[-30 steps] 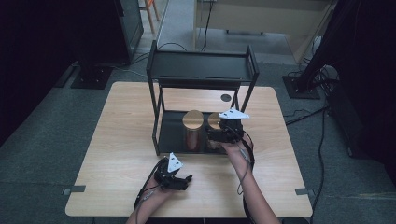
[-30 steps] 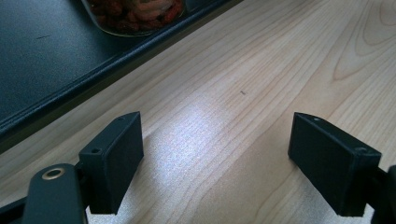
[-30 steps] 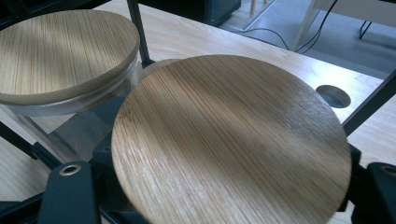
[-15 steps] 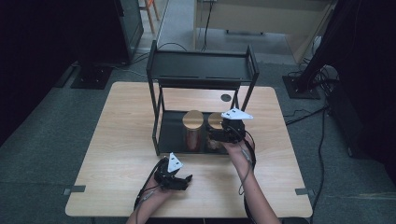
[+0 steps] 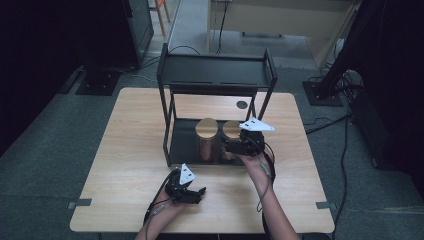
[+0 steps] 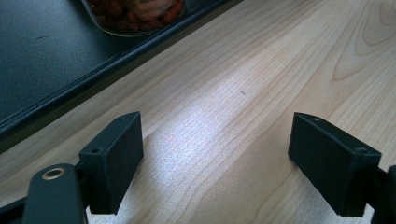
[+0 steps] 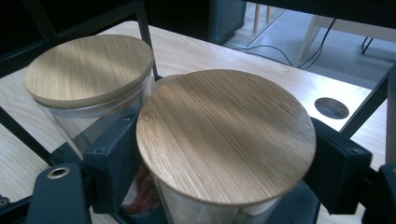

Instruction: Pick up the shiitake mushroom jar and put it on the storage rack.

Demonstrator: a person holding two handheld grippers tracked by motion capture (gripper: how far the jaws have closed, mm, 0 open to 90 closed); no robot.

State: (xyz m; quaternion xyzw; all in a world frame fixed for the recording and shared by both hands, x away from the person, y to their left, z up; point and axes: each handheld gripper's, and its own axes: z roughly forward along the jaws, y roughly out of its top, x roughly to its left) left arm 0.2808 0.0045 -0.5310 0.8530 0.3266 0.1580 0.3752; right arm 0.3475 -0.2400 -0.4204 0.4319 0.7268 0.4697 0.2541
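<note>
Two glass jars with bamboo lids stand side by side on the lower shelf of a black rack (image 5: 215, 72). My right gripper (image 5: 228, 148) reaches in from the front around the right jar (image 5: 231, 129). In the right gripper view its jaws flank that jar (image 7: 226, 133) just under the lid; they have just been opening, and the pads stand slightly off the glass. The other jar (image 7: 88, 70) is behind and to the left, close to it. My left gripper (image 5: 199, 194) rests low on the table in front of the rack, open with only bare wood between its jaws (image 6: 217, 158).
The rack's black bottom tray (image 6: 46, 60) lies just ahead of the left gripper, with a jar's base (image 6: 135, 14) on it. Rack posts stand at each corner. A round cable hole (image 5: 242, 104) sits in the table behind the rack. Wooden table (image 5: 125, 165) extends to both sides.
</note>
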